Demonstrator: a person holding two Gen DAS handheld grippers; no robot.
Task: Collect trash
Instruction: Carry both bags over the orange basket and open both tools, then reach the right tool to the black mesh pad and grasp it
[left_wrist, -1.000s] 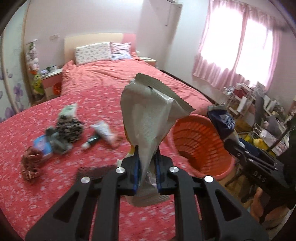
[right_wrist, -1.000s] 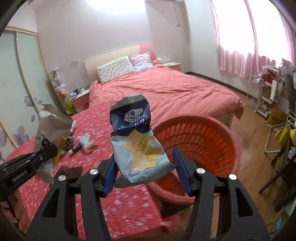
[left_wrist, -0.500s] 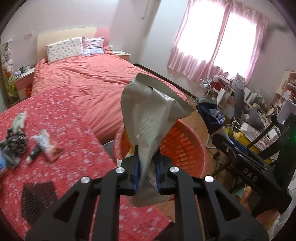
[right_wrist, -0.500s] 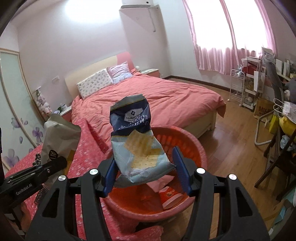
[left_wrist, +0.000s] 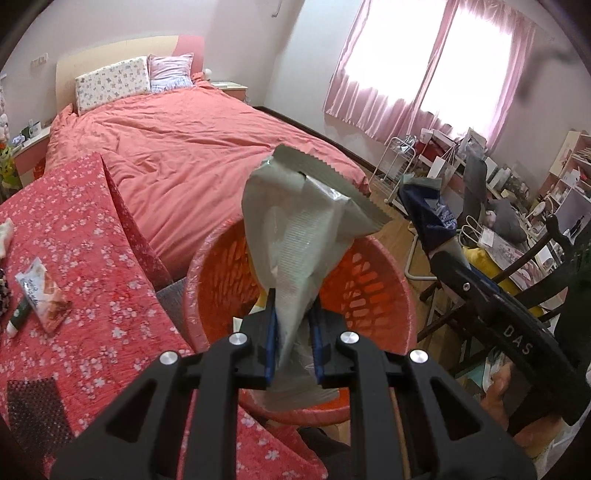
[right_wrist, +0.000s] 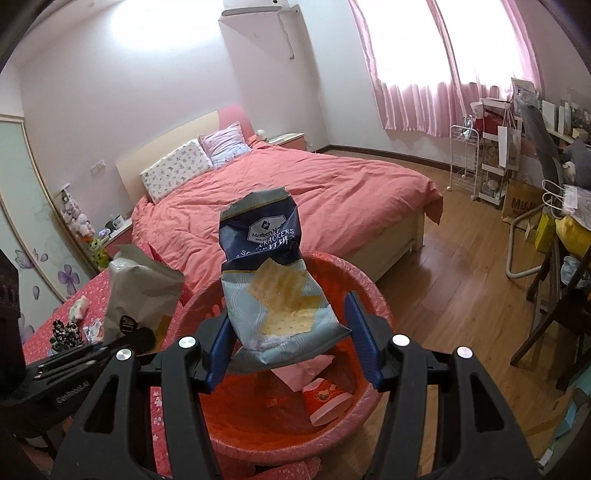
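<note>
1. The left gripper (left_wrist: 293, 338) pinches a silver snack bag (left_wrist: 306, 236) tight, above the orange basket (left_wrist: 384, 273).
2. The right gripper (right_wrist: 290, 334) is spread wide around a cracker bag (right_wrist: 275, 284); whether it touches the bag is hard to tell.
3. The cracker bag hides part of the basket's trash.

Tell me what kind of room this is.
A bedroom in a home, most likely: a large bed with a coral duvet and pillows, pink curtains at the window, and a cluttered desk area.

The basket (right_wrist: 373, 295) stood on the floor between the surface (left_wrist: 92, 295) and the bed (right_wrist: 314, 184). A snack packet (left_wrist: 40, 291) lay on the surface, left of the basket.
</note>
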